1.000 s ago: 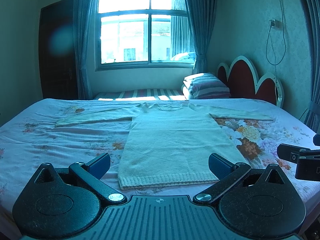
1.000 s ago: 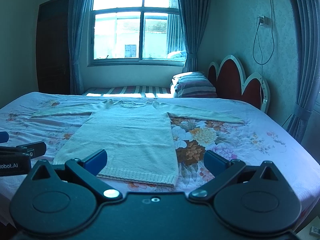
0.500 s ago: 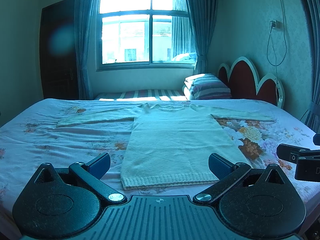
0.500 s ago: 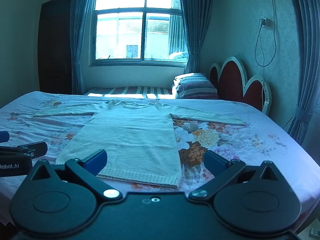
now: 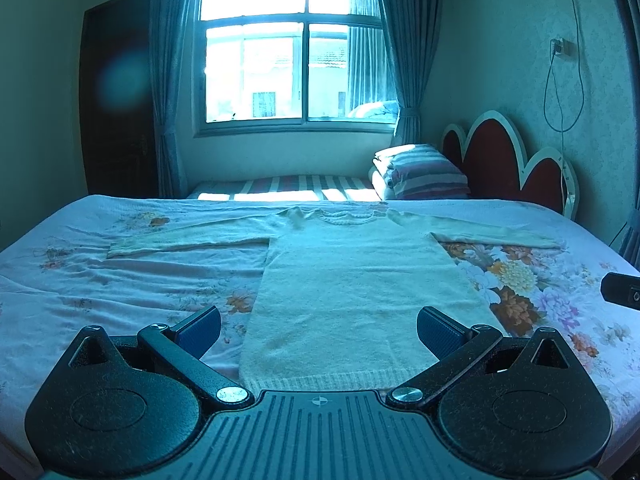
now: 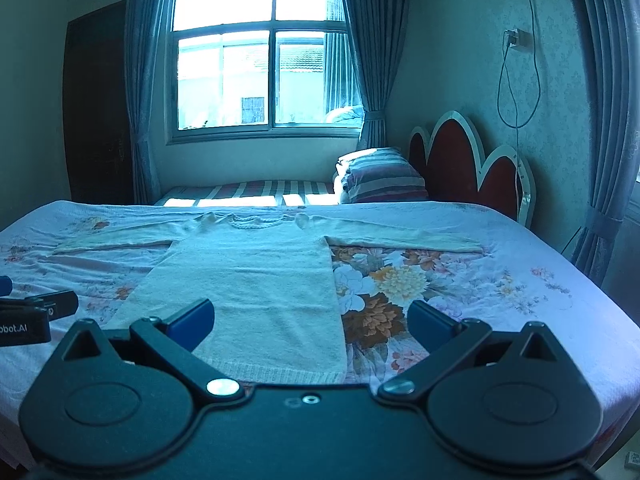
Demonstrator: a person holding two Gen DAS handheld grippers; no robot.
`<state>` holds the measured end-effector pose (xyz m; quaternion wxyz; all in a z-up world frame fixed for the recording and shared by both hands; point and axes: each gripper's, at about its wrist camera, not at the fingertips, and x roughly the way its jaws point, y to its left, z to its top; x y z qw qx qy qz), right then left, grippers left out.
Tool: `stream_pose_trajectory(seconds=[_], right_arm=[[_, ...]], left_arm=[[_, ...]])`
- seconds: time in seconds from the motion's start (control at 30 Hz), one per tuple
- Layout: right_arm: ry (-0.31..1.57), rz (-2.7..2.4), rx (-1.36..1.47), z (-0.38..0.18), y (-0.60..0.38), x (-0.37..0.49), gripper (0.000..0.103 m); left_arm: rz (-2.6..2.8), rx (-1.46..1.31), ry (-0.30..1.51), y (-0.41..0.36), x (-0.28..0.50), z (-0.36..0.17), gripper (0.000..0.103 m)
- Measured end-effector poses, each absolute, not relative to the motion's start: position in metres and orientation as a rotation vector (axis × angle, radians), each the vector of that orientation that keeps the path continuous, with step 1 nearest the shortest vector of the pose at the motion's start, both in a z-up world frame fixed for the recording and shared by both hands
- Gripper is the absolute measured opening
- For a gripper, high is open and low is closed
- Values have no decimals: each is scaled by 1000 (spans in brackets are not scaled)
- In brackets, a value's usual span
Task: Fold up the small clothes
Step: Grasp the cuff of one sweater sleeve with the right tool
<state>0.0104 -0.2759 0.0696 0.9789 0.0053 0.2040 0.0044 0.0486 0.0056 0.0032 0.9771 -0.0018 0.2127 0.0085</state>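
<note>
A cream knitted sweater lies flat on the bed, hem towards me, collar at the far side, both sleeves spread out sideways. It also shows in the right wrist view. My left gripper is open and empty, held above the hem. My right gripper is open and empty, over the sweater's right hem corner. Each gripper shows at the edge of the other's view: the right one, the left one.
The bed has a floral sheet and a red scalloped headboard at the right. A striped pillow stack lies at the far side. A window with curtains is behind.
Both grippers have moved forward and a little lower towards the sweater's hem. The sweater has not moved.
</note>
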Motion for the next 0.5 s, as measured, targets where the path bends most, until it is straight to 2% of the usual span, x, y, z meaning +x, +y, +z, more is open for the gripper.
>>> stream_pose_trajectory(seconds=[0.4,0.5], right_arm=[[394,-81,64,70,-341,121,103],[387,-103,129,67,-372,163,94]], left_arm=[[74,-82,463,4,178,-3,103],[61,-119,498,4,221,-6,103]])
